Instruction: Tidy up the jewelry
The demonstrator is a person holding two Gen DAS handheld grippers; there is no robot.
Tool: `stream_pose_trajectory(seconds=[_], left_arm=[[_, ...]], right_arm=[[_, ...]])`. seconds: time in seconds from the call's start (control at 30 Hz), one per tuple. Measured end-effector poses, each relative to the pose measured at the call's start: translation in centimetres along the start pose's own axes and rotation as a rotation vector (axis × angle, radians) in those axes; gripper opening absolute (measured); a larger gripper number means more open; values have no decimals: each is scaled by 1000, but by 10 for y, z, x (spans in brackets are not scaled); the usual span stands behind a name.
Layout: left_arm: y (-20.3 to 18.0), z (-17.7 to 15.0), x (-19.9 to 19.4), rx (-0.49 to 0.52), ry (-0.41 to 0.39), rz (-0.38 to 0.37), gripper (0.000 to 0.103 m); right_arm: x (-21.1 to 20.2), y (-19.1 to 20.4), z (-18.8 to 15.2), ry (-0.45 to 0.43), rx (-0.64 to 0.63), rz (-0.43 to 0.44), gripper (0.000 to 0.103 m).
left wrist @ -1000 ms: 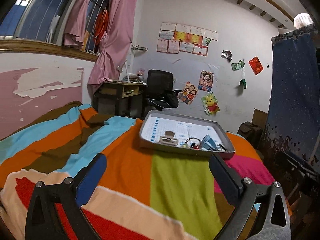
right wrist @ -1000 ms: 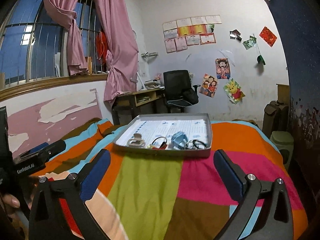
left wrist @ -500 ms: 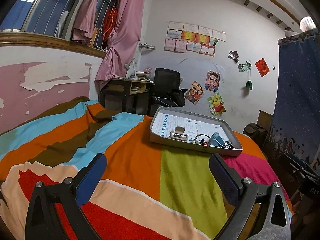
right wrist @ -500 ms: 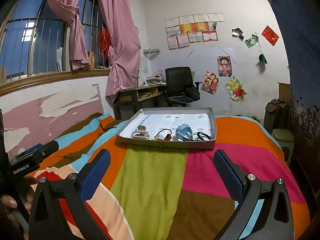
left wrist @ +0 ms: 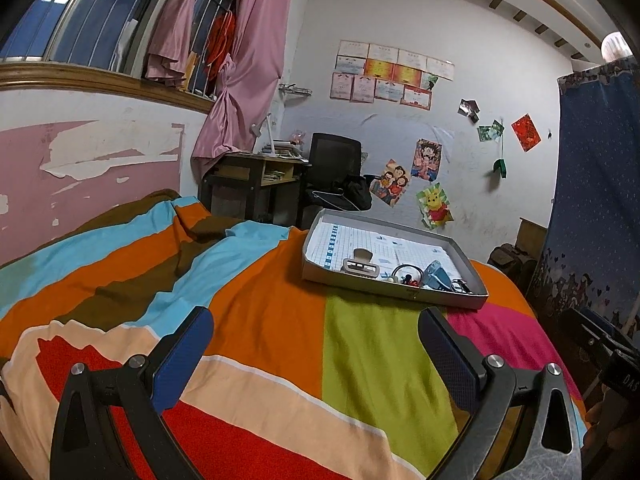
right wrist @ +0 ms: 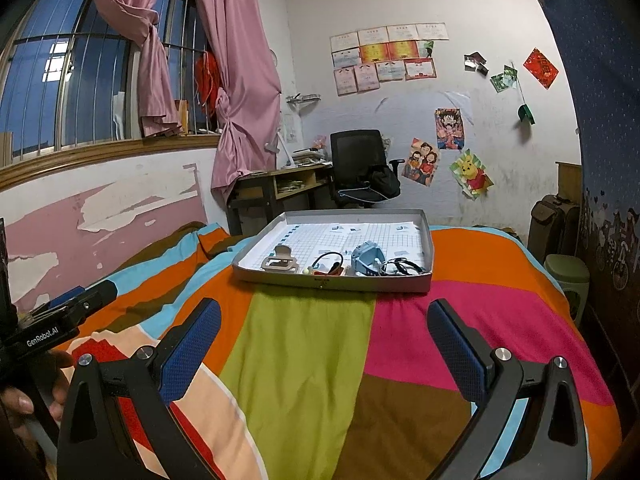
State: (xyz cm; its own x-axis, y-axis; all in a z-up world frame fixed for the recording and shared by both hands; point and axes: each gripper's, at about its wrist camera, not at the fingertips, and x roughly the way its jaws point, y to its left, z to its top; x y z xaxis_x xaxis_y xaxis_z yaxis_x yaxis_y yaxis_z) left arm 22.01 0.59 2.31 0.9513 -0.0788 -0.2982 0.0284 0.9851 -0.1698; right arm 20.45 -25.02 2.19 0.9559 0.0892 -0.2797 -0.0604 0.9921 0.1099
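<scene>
Both the left gripper (left wrist: 314, 334) and the right gripper (right wrist: 324, 320) hold their jaws spread wide, gripping nothing. Over the last second the tray (right wrist: 426, 236) of jewelry (right wrist: 366, 260) has drawn nearer, lying well ahead of the jaws on the bed (right wrist: 304, 344), so a reach into it looks likely.

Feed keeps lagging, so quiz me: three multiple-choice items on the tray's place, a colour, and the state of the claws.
1. Where is the grey tray?
A. on the striped bedspread
B. on the desk
C. on the floor

2. What colour is the watch in the tray?
A. red
B. light blue
C. yellow

3. How do the left claw and right claw stand?
A. both shut on jewelry
B. one open, one shut
C. both open, empty

Key: 1 A, the tray sits on the bedspread; 2 B, its case and strap are light blue; 3 C, only bedspread between the fingers.
</scene>
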Motion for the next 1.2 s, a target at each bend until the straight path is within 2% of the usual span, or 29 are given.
stream_pose_trajectory(seconds=[0.6,1.2], left_arm=[[7,-14,2,21,8,4,103],[1,-13,1,30,14,3,103]], right_arm=[[0,0,-1,1,1,-1,101],[3,4,-8,8,3,0,101]])
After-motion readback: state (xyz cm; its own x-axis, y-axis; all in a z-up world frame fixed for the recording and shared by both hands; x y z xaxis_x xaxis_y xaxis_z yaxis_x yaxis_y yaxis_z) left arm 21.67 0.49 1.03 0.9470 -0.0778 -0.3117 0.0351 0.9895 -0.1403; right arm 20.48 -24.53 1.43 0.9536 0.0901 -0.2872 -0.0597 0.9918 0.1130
